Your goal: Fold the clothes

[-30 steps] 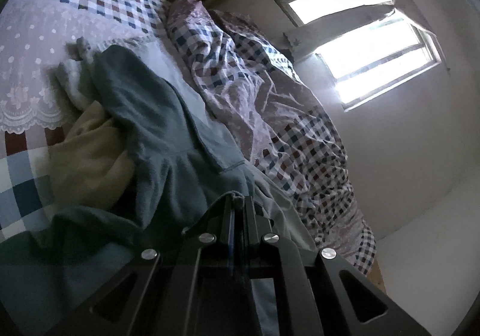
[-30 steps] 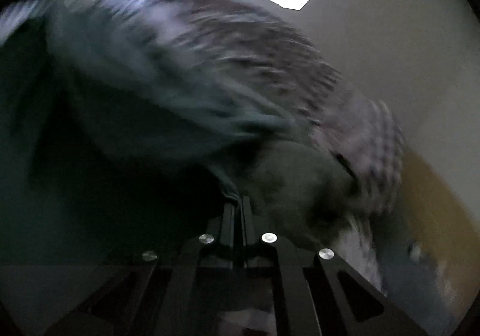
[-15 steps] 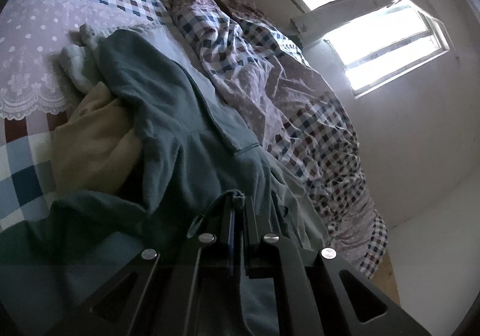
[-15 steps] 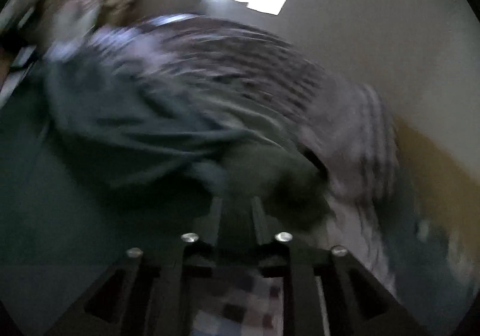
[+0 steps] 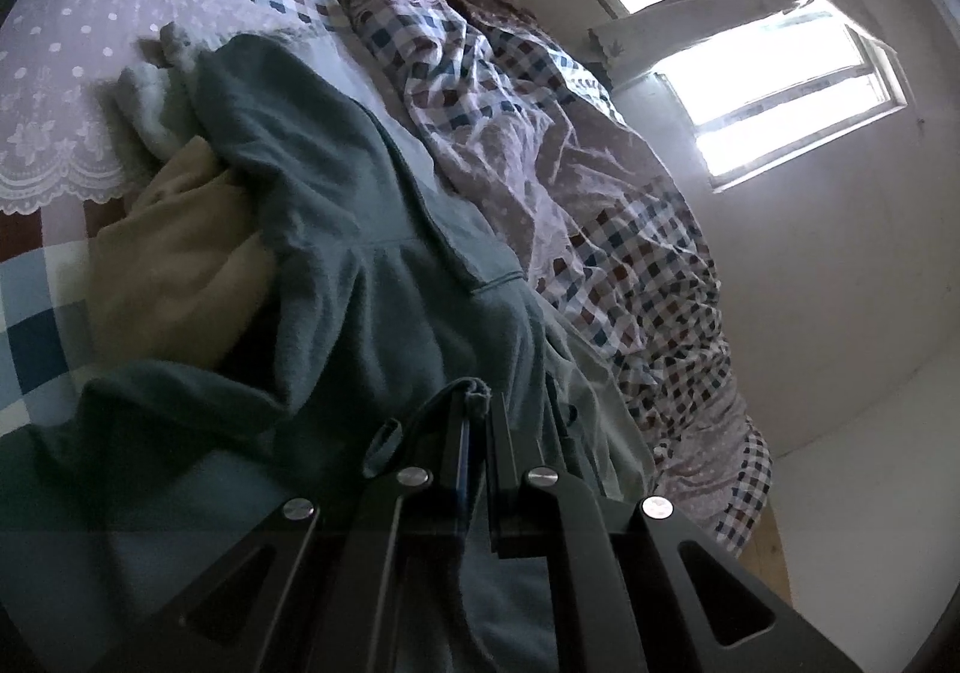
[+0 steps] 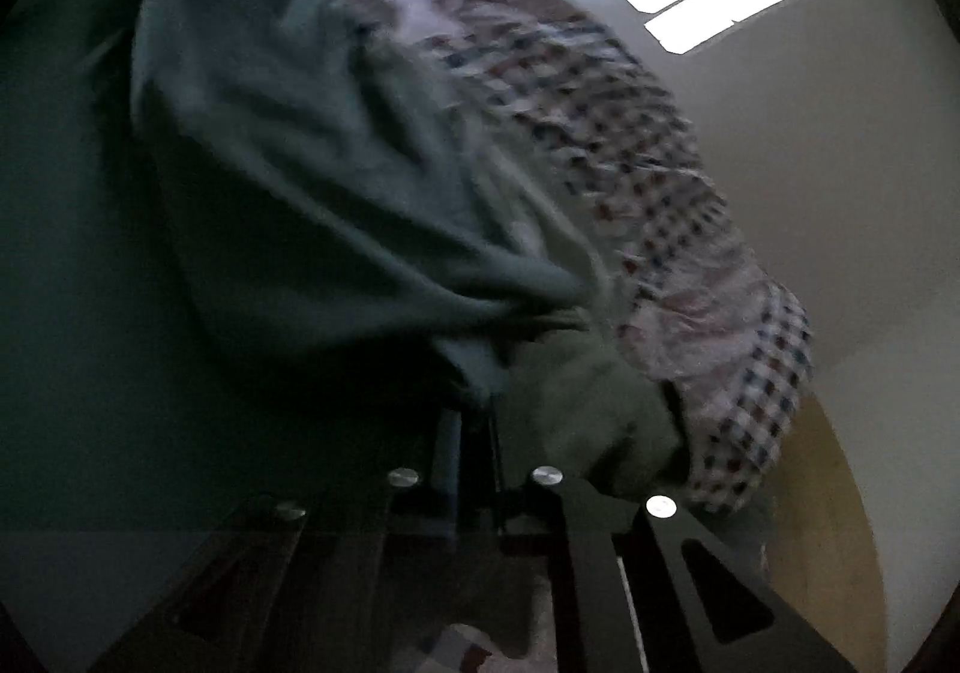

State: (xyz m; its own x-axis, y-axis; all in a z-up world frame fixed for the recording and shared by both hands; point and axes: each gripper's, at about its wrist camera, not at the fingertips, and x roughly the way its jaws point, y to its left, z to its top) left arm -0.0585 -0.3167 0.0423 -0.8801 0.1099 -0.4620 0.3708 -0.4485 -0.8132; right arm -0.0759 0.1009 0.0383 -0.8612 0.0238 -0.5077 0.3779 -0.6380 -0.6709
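Observation:
A teal fleece garment (image 5: 360, 229) lies stretched across the bed in the left wrist view. My left gripper (image 5: 477, 403) is shut on a small fold of its edge, which sticks up between the fingertips. The right wrist view is blurred. There the same teal garment (image 6: 300, 162) hangs in folds that gather down to my right gripper (image 6: 474, 415). Its jaws are closing, nearly together, with a bunched teal edge pinched between them. A dull green cloth (image 6: 600, 421) bulges just right of the right fingers.
A beige garment (image 5: 174, 265) and a white fluffy cloth (image 5: 150, 96) lie left of the teal one. A crumpled checked quilt (image 5: 570, 162) runs along the bed's far side below a bright window (image 5: 780, 102). Pale floor (image 5: 870, 493) shows at the right.
The right gripper's jaws parted for a moment, then came together again on the teal cloth, and the right view rolled. The left gripper kept its hold and barely shifted.

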